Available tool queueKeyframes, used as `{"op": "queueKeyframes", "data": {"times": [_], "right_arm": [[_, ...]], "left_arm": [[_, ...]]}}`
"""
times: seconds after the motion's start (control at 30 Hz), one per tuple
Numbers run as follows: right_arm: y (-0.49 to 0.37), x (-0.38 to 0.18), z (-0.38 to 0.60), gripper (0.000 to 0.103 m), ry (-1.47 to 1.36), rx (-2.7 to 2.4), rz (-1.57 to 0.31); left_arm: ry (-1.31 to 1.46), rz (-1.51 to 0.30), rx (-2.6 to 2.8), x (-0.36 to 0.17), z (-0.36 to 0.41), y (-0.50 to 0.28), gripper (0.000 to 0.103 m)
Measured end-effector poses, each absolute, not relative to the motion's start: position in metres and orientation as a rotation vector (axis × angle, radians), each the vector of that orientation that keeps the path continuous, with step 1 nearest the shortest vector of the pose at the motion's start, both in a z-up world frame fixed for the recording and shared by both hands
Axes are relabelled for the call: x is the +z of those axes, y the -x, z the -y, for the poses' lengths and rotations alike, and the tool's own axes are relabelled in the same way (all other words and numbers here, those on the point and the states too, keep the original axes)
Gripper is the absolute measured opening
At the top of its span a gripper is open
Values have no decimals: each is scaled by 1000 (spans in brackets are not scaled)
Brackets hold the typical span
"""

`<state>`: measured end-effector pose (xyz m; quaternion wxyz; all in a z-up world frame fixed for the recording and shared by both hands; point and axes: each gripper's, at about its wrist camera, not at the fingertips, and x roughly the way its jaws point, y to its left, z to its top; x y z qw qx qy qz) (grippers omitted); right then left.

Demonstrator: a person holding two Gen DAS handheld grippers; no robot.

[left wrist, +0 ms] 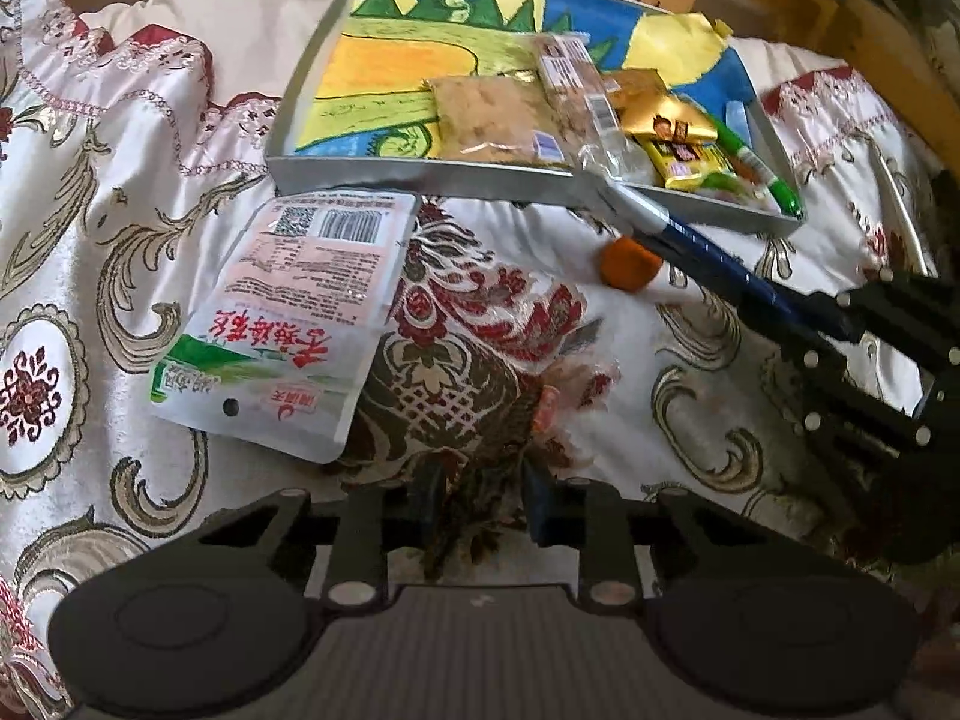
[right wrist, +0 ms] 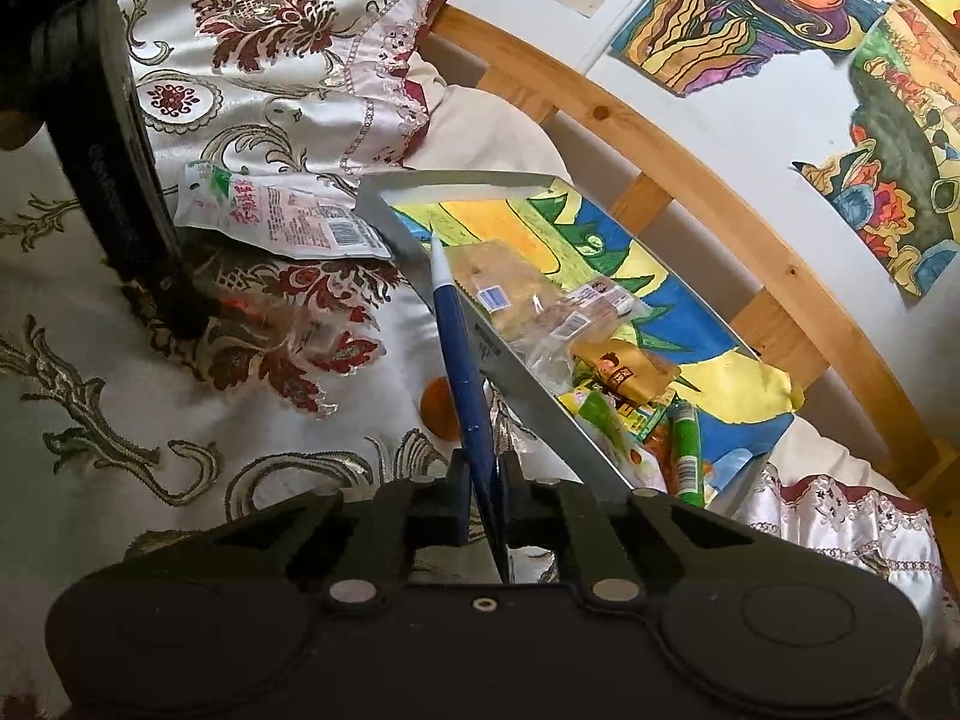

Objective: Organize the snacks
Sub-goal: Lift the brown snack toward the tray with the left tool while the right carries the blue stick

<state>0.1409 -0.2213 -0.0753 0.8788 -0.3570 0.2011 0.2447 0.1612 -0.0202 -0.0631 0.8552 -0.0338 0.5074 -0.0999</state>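
**Blue stick pinched at the tray's front rim**

The shallow grey tray (left wrist: 336, 171) lies on the brocade bedspread (left wrist: 90, 276), snacks heaped in its right end. A white pouch (left wrist: 288, 312) touches the front rim; left of it, bare cloth. The right gripper (right wrist: 487, 501) pinches a blue-wrapped stick (right wrist: 459, 354) over that rim. The left gripper (left wrist: 480, 504) hangs narrowly parted, nothing between its fingers.

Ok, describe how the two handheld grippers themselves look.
Both the left gripper and the right gripper are matte black plastic, with a wide body bearing two round discs, angular linkage arms, silver rivets and blocky dark jaws. No cables or sleeves show.
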Motion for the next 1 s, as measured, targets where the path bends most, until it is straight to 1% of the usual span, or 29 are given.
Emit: {"op": "queueKeyframes", "data": {"times": [0.17, 0.53, 0.57, 0.6, 0.73, 1.0], "right_arm": [[-141, -75, 221, 9, 735, 509, -420], [-143, -75, 221, 10, 704, 497, -441], [-143, -76, 221, 10, 703, 496, -441], [-143, -76, 221, 10, 703, 497, -441], [-143, -75, 221, 10, 695, 491, -432], [-142, -67, 224, 8, 663, 469, -380]], "left_arm": [[91, -1050, -202, -57, 16, -165, 23], [87, -1085, -217, -80, 17, -174, 23], [81, -1082, -215, -79, 17, -173, 21], [72, -1079, -213, -78, 18, -173, 18], [93, -1052, -217, -69, 18, -170, 13], [160, -943, -211, -45, 22, -169, 13]]}}
